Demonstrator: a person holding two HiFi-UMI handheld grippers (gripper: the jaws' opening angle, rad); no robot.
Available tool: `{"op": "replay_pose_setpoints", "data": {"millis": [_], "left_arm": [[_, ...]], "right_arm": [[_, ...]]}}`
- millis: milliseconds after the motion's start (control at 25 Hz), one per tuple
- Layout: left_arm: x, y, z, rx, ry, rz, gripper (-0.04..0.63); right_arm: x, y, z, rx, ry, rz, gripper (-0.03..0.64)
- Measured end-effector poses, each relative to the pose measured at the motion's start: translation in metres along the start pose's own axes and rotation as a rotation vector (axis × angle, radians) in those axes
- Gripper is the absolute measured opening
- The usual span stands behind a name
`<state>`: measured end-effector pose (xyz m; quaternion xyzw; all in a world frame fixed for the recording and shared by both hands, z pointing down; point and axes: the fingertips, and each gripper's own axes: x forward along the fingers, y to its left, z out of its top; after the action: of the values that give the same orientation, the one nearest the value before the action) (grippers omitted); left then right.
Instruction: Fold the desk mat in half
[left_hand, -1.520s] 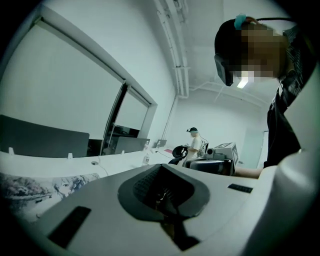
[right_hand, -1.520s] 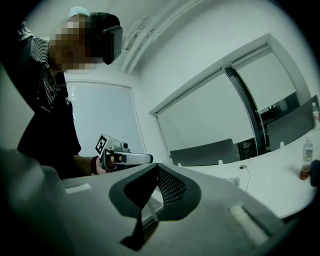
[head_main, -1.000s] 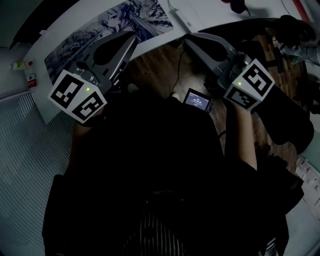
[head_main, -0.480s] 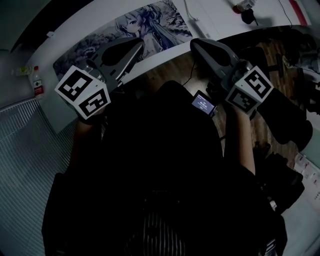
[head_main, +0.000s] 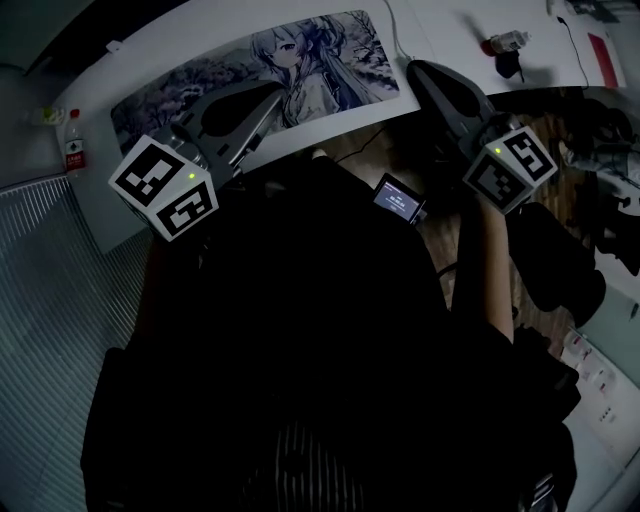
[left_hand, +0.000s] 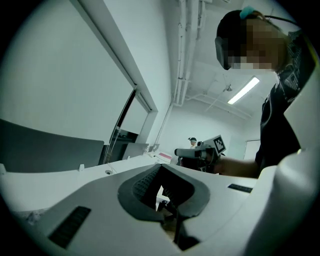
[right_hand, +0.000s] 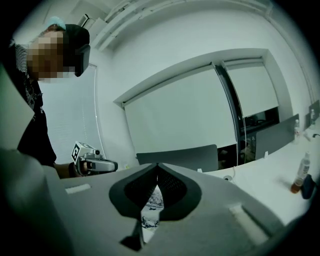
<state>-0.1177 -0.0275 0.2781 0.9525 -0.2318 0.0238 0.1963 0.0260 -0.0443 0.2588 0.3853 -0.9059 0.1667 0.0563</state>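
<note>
- Head view: the person holds both grippers out in front of the body, towards the white desk (head_main: 440, 30). The left gripper (head_main: 272, 92) points forward and a little to the right. The right gripper (head_main: 420, 70) points forward and a little to the left, so the two tips lean towards each other.
- The right forearm (head_main: 485, 265) is stretched out, with the marker cube at its end. The left hand is hidden under its own cube.
- The left gripper's jaws are together at the tips in its own view (left_hand: 161, 167), and nothing is between them.
- The right gripper's jaws are also pressed together (right_hand: 156, 165) and hold nothing. A bit of the printed mat shows through the gap under them.
- The desk mat (head_main: 300, 50) lies flat and unfolded on the desk, with its drawing upwards. The left gripper's tips are over its near edge and the right gripper's tips are just beside its right end. I cannot tell if either one touches it.
- A bottle (head_main: 74, 148) stands near the mat's left end, and a small screen (head_main: 397, 198) glows between the grippers, over the wooden floor (head_main: 440, 240).
- One second before, the mat was cut off at the top of the picture, and now almost all of it is seen.
- The right gripper was then over the floor, and now its tips reach the desk. The left gripper has changed its place only a little. Both pairs of jaws have stayed closed.
</note>
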Motion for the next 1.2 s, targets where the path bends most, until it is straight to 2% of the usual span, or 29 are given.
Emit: {"op": "replay_pose_setpoints", "data": {"millis": [280,680,840,1200], "left_arm": [[0.016,0.025,0.002,-0.017,0.004,0.053,0.008],[0.077,0.051,0.028,-0.019,0.012,0.083,0.008],[0.094,0.06,0.032,-0.026,-0.004,0.135,0.008],[0.119,0.072,0.024,-0.073,0.02,0.248,0.008]], "right_arm": [[0.027,-0.027,-0.002,0.018,0.028,0.049,0.005],[0.058,-0.099,0.017,0.028,0.049,0.13,0.005],[0.067,-0.124,0.016,0.044,0.057,0.166,0.005],[0.092,-0.166,-0.002,0.097,0.088,0.265,0.005]]}}
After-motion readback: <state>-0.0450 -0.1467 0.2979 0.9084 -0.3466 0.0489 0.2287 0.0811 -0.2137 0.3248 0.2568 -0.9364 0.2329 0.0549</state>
